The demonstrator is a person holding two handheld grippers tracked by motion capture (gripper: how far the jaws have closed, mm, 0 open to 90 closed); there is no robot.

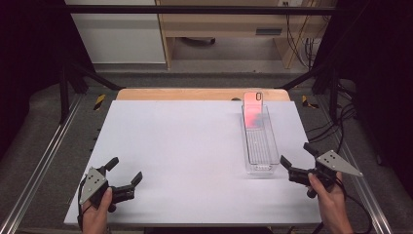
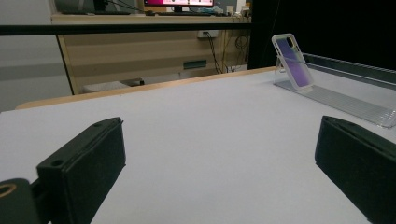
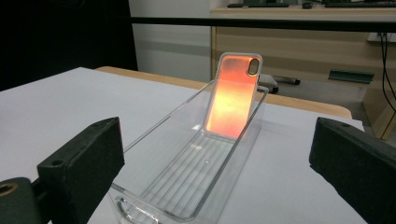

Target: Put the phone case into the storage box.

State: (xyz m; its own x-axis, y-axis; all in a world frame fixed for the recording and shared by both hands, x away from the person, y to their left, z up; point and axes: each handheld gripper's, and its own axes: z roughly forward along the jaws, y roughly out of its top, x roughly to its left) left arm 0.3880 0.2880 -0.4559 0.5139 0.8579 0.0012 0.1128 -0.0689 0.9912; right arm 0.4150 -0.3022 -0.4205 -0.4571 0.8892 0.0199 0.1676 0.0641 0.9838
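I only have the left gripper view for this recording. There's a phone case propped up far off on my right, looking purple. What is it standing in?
Observer: In a clear plastic bin, long and narrow; the phone case leans against its far end wall.
Operator: Is the right gripper anywhere near it?
Observer: The right gripper sits just off the bin's near end, jaws open and holding nothing.
Operator: Is the case really purple?
Observer: In the right gripper view it glows orange, and pink from above.

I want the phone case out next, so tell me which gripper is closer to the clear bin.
The right gripper: its open jaws sit just beside the near end of the clear bin, facing the phone case. The left gripper is far across the table.
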